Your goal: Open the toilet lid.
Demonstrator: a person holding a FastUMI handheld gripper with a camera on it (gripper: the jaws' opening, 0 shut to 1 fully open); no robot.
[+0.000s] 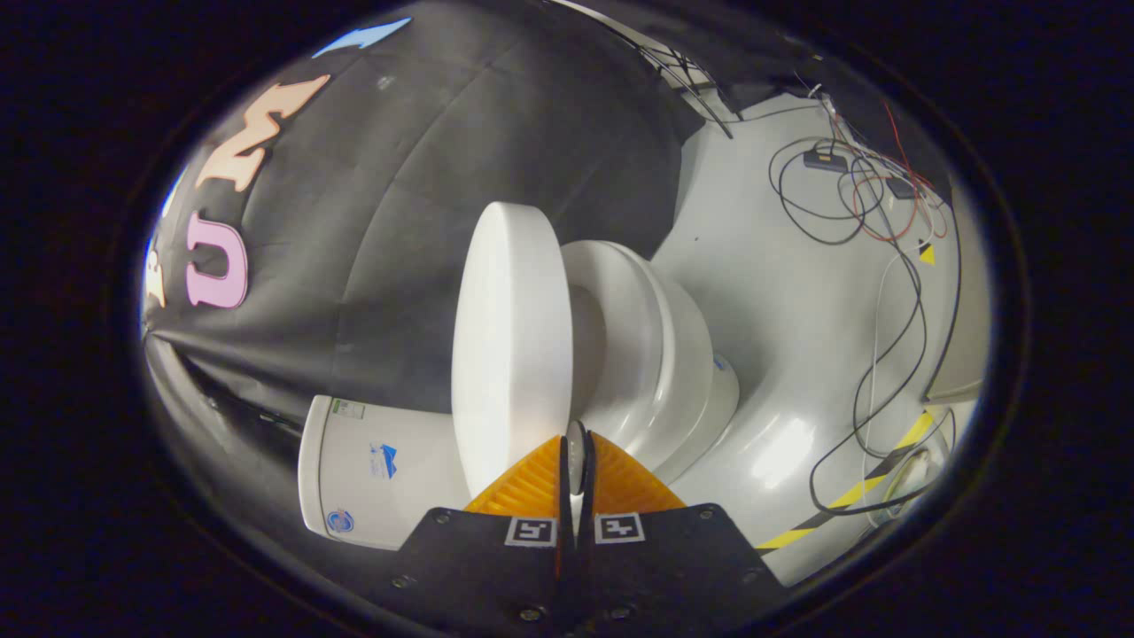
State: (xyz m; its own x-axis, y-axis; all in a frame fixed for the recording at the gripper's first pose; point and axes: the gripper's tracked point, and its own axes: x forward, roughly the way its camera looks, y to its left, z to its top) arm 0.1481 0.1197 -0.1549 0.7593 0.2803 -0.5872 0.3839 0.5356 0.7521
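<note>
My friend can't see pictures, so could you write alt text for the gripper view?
The gripper pinches the rim of a white toilet lid, lifted partly away from the seat. The image is rolled sideways, with the tank beside the fingers and cables across the pale floor beyond.

Unreadable stickers on the toilet tank [372, 461]

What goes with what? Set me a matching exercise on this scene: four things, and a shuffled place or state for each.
Things:
1. lid
2. tank
3. cables
4. gripper

Places or states:
a. loose on the floor
b. shut on the lid's edge
c. raised, clear of the seat
d. next to the black wall

Pairs: 1-c, 2-d, 3-a, 4-b.
</note>
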